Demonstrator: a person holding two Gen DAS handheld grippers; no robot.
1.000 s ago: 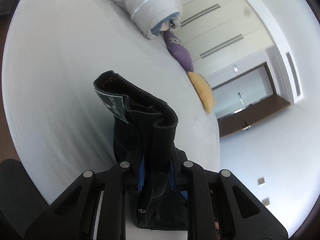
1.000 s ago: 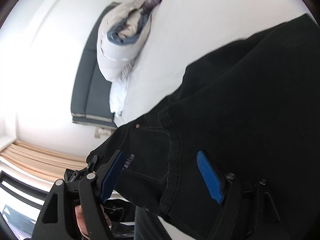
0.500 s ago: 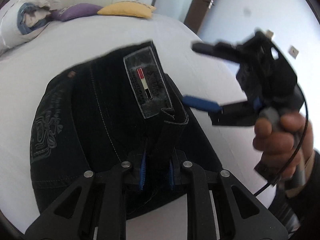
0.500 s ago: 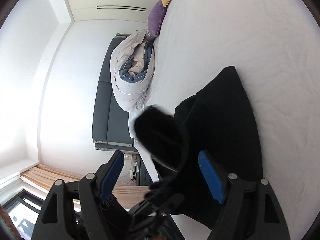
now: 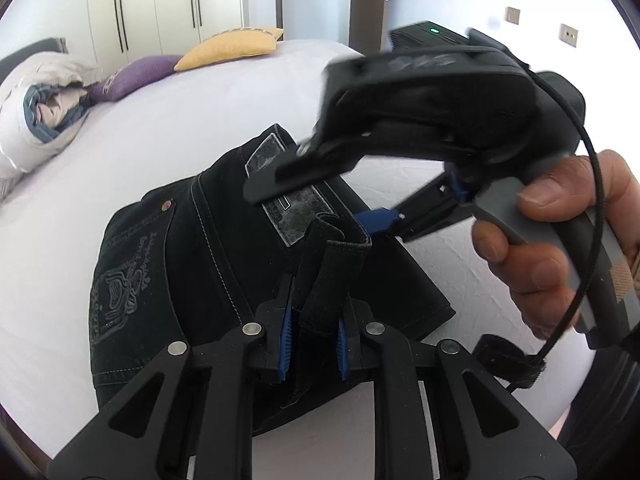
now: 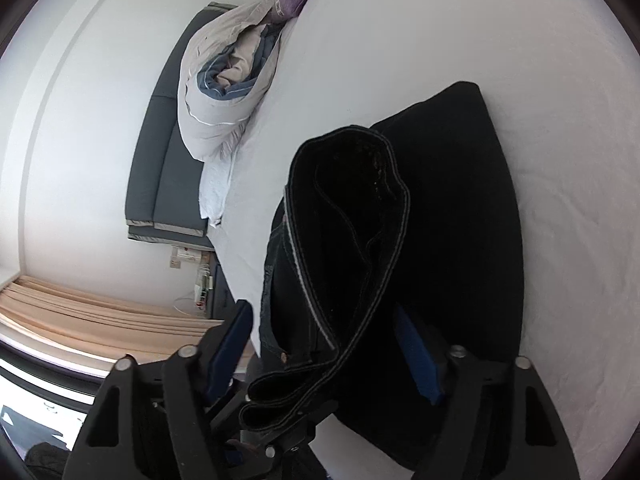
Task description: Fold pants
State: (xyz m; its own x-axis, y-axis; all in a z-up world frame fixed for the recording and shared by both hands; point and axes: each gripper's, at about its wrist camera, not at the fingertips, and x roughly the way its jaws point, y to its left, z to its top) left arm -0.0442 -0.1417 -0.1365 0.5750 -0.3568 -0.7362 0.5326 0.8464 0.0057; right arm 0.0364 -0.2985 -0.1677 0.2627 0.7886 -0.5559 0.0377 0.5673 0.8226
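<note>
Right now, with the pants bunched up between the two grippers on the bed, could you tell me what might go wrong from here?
1. The left gripper pinches only a narrow bunched strip of the black pants; a tug could pull it free.
2. The right gripper, whose jaws have just been closing, straddles a thick waistband roll without pressing on it; it may catch uneven layers and skew the fold.

**Two wrist cameras, close over one bed**

The left view sits just behind the left tongs [image 5: 312,344], looking down along them across the bed [image 5: 200,112] towards the wardrobe [image 5: 160,0] and door [image 5: 368,0]. The right view sits behind the right tongs [image 6: 324,352], angled down too, but rolled (the headboard [image 6: 168,152] runs upright at the left). Both are very near the pants [image 5: 192,264]. Shared: pants, bed, duvet [image 5: 36,116], purple pillow [image 5: 132,76]; the left view also catches the right tongs close up.
</note>
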